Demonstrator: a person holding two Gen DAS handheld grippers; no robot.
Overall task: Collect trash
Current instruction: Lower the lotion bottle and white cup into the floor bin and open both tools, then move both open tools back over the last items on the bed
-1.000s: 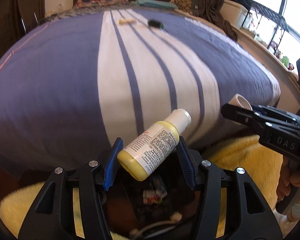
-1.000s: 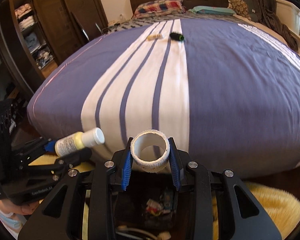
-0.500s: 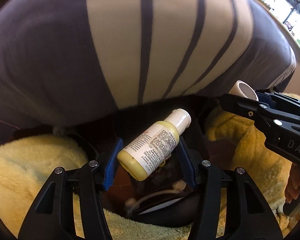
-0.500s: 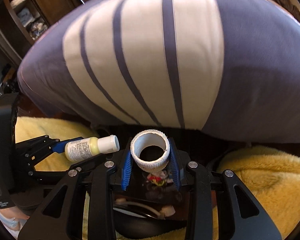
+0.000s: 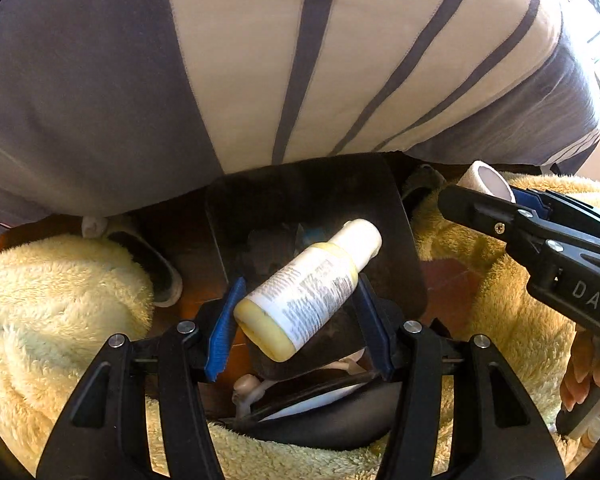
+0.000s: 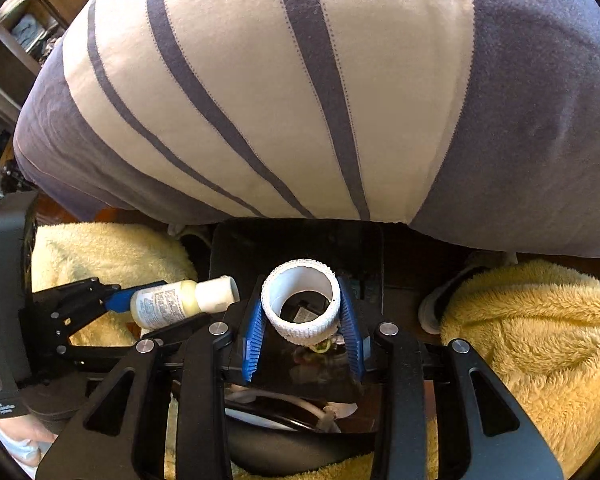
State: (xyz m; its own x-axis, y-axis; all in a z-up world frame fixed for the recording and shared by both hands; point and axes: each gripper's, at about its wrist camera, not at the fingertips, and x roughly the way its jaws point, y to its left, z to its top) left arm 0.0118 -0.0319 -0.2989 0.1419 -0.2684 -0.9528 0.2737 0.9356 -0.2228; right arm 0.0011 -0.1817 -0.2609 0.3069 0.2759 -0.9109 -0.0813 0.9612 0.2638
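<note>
My left gripper (image 5: 300,300) is shut on a small yellow bottle (image 5: 308,292) with a white cap and holds it tilted over a dark trash bin (image 5: 404,240) at the foot of the bed. The bottle also shows in the right wrist view (image 6: 180,300). My right gripper (image 6: 302,316) is shut on a white tape roll (image 6: 300,328) and holds it above the same bin (image 6: 228,248). The roll also shows at the right of the left wrist view (image 5: 488,178). Some trash lies inside the bin.
The bed with its purple and white striped cover (image 5: 260,60) overhangs just behind the bin. Yellow fluffy fabric (image 5: 48,300) lies on both sides (image 6: 540,340). A slipper (image 5: 152,268) lies left of the bin on the brown floor.
Both grippers have tipped downward and moved from the bed top to over the bin, each still holding its item.
</note>
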